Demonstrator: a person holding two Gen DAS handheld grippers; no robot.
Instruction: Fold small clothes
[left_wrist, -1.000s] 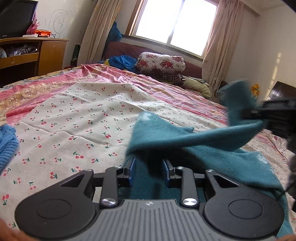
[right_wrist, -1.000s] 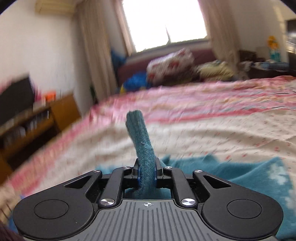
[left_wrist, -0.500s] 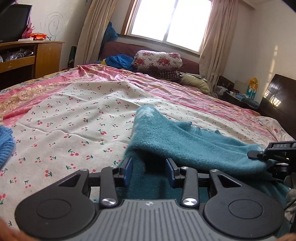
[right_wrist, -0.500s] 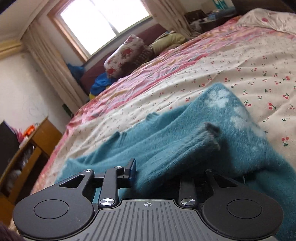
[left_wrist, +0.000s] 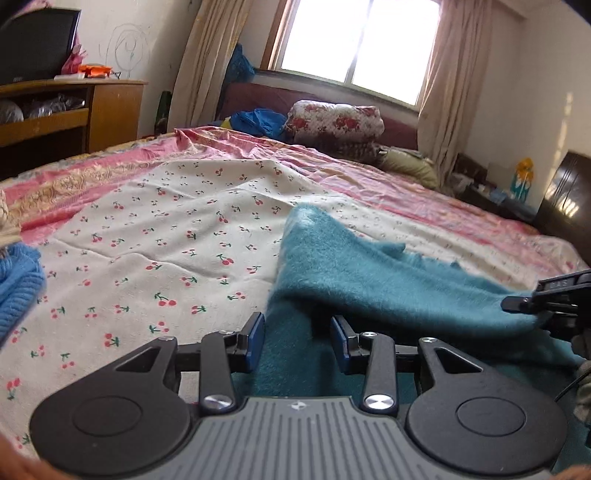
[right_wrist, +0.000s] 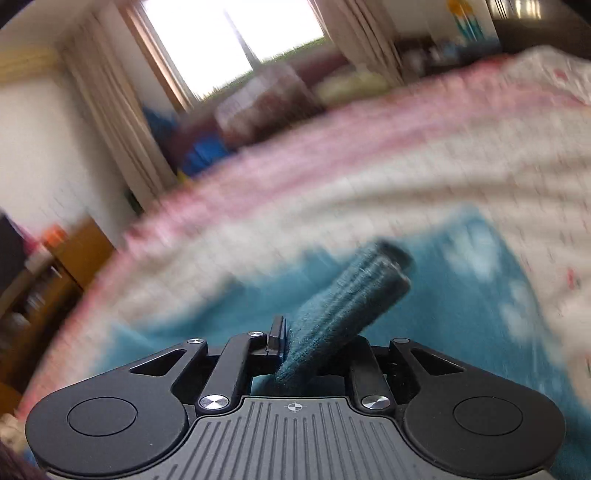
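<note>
Blurred bed (right_wrist: 406, 155) behind right tongs (right_wrist: 314, 347), just closing on teal sleeve (right_wrist: 354, 295); left tongs (left_wrist: 297, 339) released

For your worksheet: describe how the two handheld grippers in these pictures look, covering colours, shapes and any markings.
Both are matte black with a ribbed grey top plate bearing a small crosshair mark. Each side has a rounded lobe with a circular disc, and silver screws pin the linkage arms. The left gripper has blue pads on its fingers. The right gripper looks the same build.
</note>
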